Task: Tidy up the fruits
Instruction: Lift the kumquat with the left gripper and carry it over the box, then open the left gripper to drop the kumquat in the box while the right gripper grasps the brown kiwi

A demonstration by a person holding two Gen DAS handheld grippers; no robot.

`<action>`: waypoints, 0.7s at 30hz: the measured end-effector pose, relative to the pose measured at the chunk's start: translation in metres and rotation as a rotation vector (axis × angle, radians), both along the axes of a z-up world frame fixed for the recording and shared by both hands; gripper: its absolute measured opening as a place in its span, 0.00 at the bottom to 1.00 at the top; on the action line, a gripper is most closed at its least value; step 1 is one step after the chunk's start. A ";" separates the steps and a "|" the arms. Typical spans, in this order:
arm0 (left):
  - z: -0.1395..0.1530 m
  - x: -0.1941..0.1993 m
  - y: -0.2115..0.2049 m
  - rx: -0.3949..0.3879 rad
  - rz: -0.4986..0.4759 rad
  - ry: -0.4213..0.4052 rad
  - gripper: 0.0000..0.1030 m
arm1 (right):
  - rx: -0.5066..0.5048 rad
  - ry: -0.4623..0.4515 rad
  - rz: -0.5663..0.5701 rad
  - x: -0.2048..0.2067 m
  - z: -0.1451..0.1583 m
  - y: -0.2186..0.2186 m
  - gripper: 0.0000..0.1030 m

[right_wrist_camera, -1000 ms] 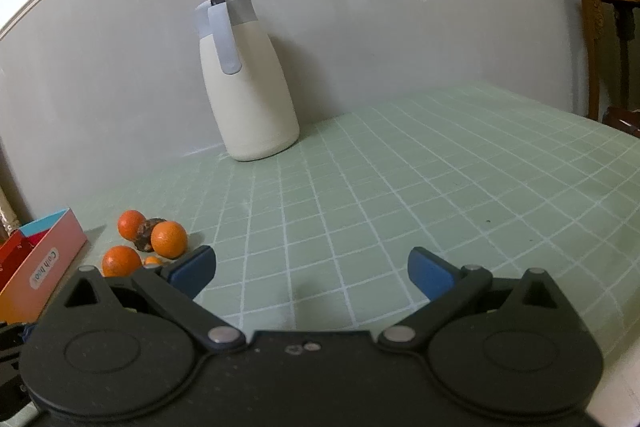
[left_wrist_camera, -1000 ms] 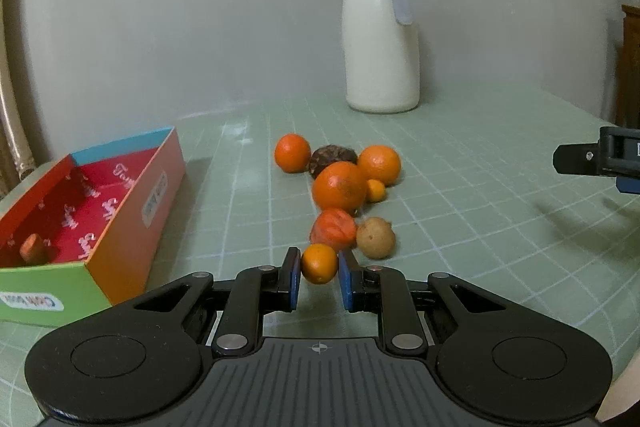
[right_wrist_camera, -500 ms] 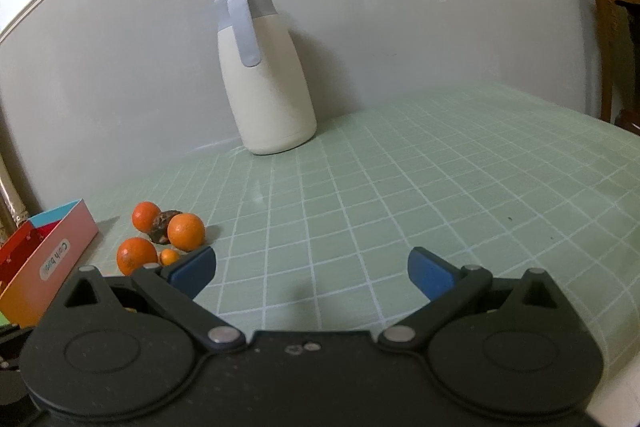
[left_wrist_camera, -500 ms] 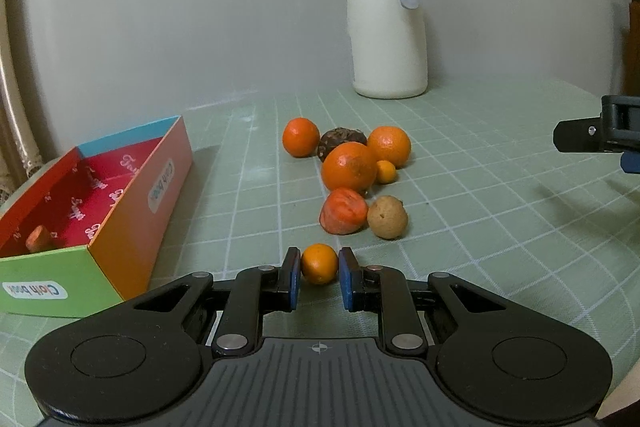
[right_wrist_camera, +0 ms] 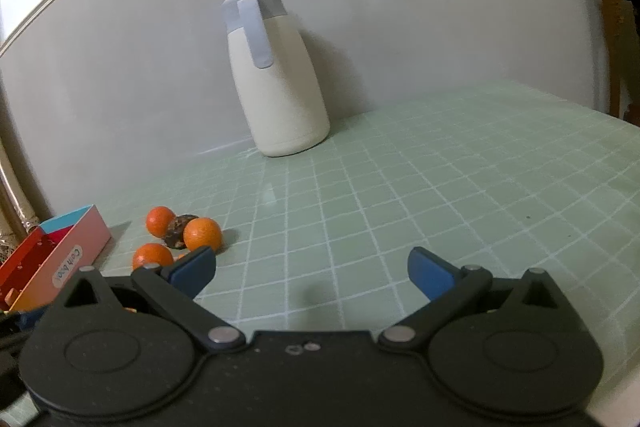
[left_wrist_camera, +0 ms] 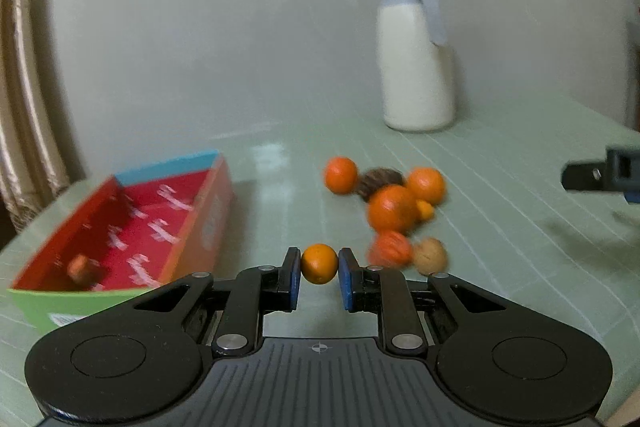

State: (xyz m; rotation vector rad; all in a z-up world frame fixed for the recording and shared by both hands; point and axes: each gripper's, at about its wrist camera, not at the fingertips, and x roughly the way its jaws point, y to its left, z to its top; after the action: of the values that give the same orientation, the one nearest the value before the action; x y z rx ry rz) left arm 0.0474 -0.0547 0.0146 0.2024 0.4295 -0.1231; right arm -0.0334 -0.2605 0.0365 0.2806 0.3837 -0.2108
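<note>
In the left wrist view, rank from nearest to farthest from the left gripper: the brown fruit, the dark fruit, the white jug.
From the left gripper:
1. Brown fruit, just right of its fingertips.
2. Dark fruit, farther back in the pile.
3. White jug, at the wall.

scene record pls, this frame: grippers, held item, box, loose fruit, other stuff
left gripper: shut on small orange fruit, lifted off the table
right gripper: open, holding nothing, over bare table
box: open, red inside, left of the fruit pile; one small brownish item in it
loose fruit: cluster right of the box, including three oranges, dark brown fruit, tan round fruit
other: white jug upright by the wall
</note>
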 end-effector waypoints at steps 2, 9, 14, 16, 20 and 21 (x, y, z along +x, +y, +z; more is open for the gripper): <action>0.007 0.003 0.010 0.008 0.030 -0.024 0.20 | 0.001 0.002 0.012 0.003 0.000 0.004 1.00; 0.019 0.023 0.064 0.003 0.183 -0.046 0.20 | -0.024 0.007 0.072 0.013 0.000 0.027 1.00; 0.013 0.036 0.099 -0.030 0.280 -0.003 0.20 | -0.030 0.013 0.101 0.019 -0.001 0.039 1.00; 0.011 0.040 0.108 -0.041 0.302 0.018 0.20 | -0.031 0.015 0.112 0.021 -0.001 0.044 1.00; 0.007 0.046 0.121 -0.059 0.335 0.056 0.20 | -0.035 0.018 0.138 0.026 -0.001 0.055 1.00; 0.005 0.047 0.124 -0.065 0.341 0.065 0.20 | -0.036 0.019 0.145 0.027 -0.001 0.057 1.00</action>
State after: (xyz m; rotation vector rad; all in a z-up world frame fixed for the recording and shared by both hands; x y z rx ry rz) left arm 0.0941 0.0689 0.0200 0.0597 0.5182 0.1912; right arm -0.0066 -0.2038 0.0353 0.2149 0.4172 -0.0780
